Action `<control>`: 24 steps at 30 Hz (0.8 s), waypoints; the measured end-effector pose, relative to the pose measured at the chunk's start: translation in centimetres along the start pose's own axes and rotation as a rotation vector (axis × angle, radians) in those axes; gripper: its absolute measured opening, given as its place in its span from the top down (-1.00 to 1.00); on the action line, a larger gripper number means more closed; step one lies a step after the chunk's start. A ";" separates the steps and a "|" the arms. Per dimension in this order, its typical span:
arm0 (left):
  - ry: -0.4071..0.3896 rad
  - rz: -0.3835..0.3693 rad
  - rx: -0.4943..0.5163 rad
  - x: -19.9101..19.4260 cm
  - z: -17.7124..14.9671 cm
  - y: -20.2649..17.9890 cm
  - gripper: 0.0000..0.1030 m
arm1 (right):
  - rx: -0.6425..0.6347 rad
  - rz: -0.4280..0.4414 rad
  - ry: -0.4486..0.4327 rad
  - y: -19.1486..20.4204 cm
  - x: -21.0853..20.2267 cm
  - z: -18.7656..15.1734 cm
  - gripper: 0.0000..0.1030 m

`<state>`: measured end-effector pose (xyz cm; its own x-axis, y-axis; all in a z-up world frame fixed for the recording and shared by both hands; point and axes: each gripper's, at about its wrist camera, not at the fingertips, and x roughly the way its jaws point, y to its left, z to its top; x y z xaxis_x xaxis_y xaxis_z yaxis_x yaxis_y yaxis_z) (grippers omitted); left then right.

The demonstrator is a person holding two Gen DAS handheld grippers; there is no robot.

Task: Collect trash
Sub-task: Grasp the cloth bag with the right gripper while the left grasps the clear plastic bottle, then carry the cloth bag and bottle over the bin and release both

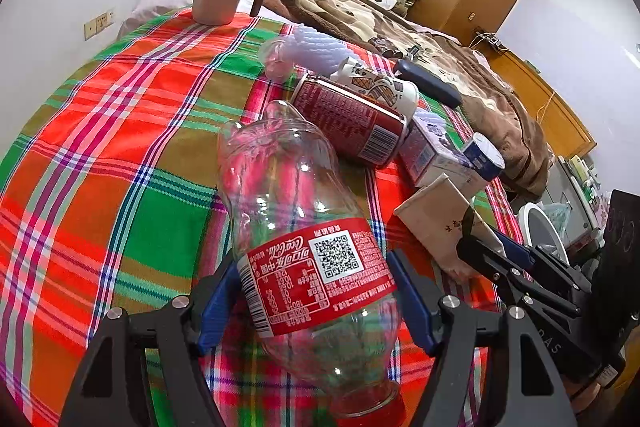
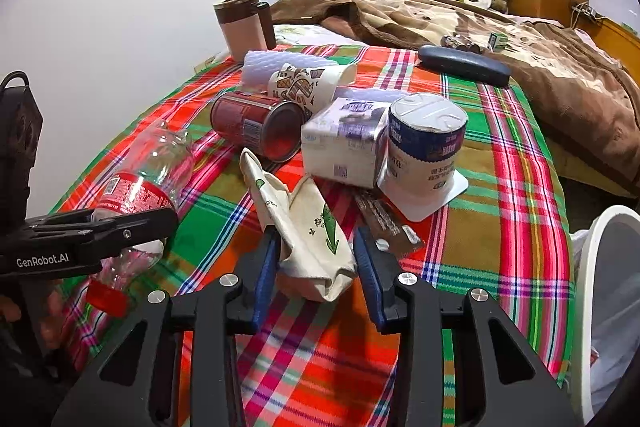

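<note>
- The plaid cloth [image 2: 500, 227] runs to its right edge at the lower right of the right wrist view, where the white rim of a bin [image 2: 588, 267] stands just beside it.
- Open cloth fills the left half of the left wrist view and the lower centre of the right wrist view; the clutter sits in a band across the middle.
- In that band lie a red can [image 2: 256, 125] on its side, a printed paper cup [image 2: 308, 83], a tissue pack [image 2: 344, 143] and a yoghurt pot [image 2: 424, 147], close together, some touching.
- A brown blanket [image 2: 520, 39] bounds the cloth at the upper right; a lidded mug [image 2: 240, 27] stands at the far edge by the wall.
- The left gripper [image 1: 316, 303] points downward, its blue pads on both sides of the labelled waist of an empty plastic bottle [image 1: 296, 195], red cap toward the camera; the pads press on the label.
- The right gripper [image 2: 316, 259] also tilts downward, its jaws clamped on a crumpled paper bag [image 2: 308, 235] at frame centre.
</note>
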<state>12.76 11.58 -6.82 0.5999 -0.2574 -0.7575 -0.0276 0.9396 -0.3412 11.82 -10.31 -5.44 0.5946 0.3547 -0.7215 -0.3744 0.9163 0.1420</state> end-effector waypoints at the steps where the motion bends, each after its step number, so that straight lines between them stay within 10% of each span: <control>1: 0.000 0.000 0.002 -0.1 -0.1 0.0 -0.40 | 0.003 0.001 -0.002 0.0 -0.1 -0.1 0.25; 24: -0.032 -0.036 0.122 -2.6 -1.7 -5.1 -0.40 | 0.130 -0.041 -0.104 -3.4 -4.8 -1.9 0.26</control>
<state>9.95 7.08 -4.06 0.6241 -0.2861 -0.7270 0.0908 0.9508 -0.2962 8.91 -15.43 -3.77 0.6807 0.3275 -0.6553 -0.2569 0.9444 0.2051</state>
